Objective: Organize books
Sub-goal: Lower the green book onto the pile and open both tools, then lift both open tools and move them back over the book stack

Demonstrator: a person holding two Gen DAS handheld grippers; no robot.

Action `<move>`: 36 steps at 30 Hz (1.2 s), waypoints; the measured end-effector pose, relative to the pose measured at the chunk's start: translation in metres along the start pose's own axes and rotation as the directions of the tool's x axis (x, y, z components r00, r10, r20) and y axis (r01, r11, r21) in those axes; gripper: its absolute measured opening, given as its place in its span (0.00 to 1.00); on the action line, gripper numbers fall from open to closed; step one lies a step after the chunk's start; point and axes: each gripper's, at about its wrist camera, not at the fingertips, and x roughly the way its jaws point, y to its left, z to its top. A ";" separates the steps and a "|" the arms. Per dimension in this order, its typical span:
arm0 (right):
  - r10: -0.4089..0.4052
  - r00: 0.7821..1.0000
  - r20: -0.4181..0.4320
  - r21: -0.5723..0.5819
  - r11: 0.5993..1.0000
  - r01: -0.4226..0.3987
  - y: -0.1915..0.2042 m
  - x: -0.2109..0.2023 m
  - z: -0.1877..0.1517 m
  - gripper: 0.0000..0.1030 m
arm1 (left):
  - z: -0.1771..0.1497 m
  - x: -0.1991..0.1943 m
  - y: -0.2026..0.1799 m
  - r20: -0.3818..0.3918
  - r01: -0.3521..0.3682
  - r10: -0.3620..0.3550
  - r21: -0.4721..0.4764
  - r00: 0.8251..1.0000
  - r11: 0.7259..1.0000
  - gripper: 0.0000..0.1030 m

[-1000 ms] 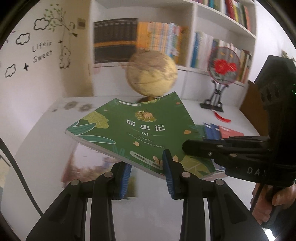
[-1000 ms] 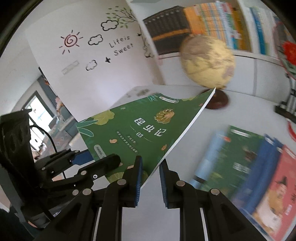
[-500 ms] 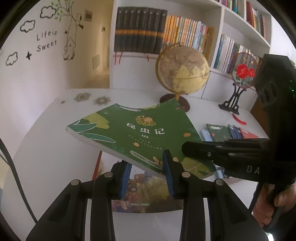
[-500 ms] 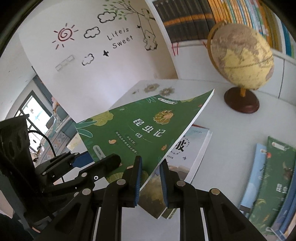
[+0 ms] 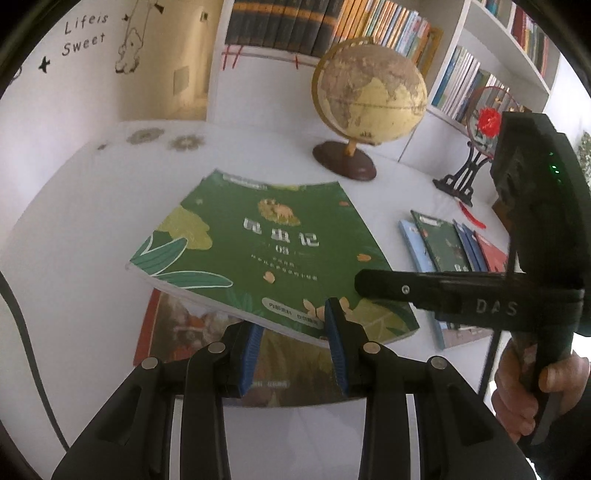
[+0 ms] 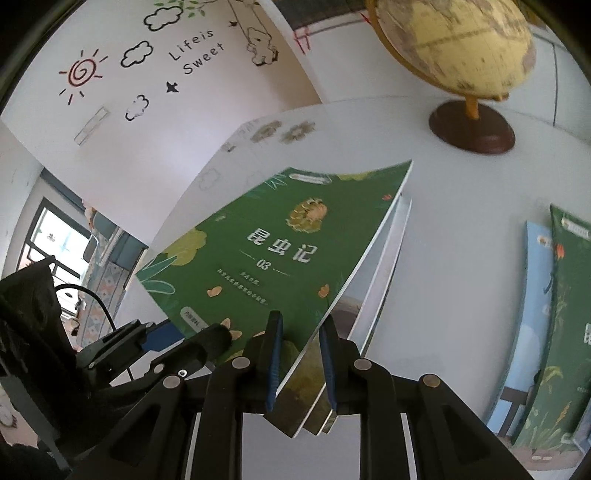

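A green book (image 5: 266, 251) with leaf drawings and white characters hangs tilted just above the white table (image 5: 85, 221). My left gripper (image 5: 293, 332) is shut on its near edge, one blue pad on the cover and the other under it. My right gripper (image 6: 301, 350) is shut on the green book (image 6: 280, 258) at its right-hand corner. The right gripper (image 5: 365, 291) reaches in from the right in the left wrist view. The left gripper (image 6: 192, 338) shows at lower left in the right wrist view. Under the green book lies a picture-cover book (image 5: 177, 332) flat on the table.
A globe (image 5: 369, 88) on a dark round base stands behind the book. A row of overlapping books (image 5: 447, 247) lies to the right, also in the right wrist view (image 6: 554, 314). A red fan ornament (image 5: 480, 122) and bookshelves (image 5: 332, 26) fill the back. A hand (image 5: 524, 391) holds the right gripper.
Both grippers have carried the green book forward and down, toward the globe. It now hangs low over the picture-cover book, which has come into clear view. Both grips are unchanged.
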 end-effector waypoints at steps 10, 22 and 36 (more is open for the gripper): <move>-0.025 0.998 -0.053 0.046 0.999 0.027 -0.013 0.018 -0.006 0.21 | -0.032 -0.011 0.009 -0.087 -0.031 0.031 -0.004 0.996 0.999 0.30; -0.190 0.977 -0.100 -0.069 0.981 0.183 0.002 -0.011 -0.044 0.21 | -0.055 -0.042 -0.010 -0.074 -0.068 0.069 0.007 0.995 0.998 0.30; -0.312 0.942 0.123 0.059 0.950 0.307 0.001 -0.198 -0.132 0.29 | -0.062 -0.128 -0.128 0.087 0.003 -0.001 -0.018 0.996 1.000 0.46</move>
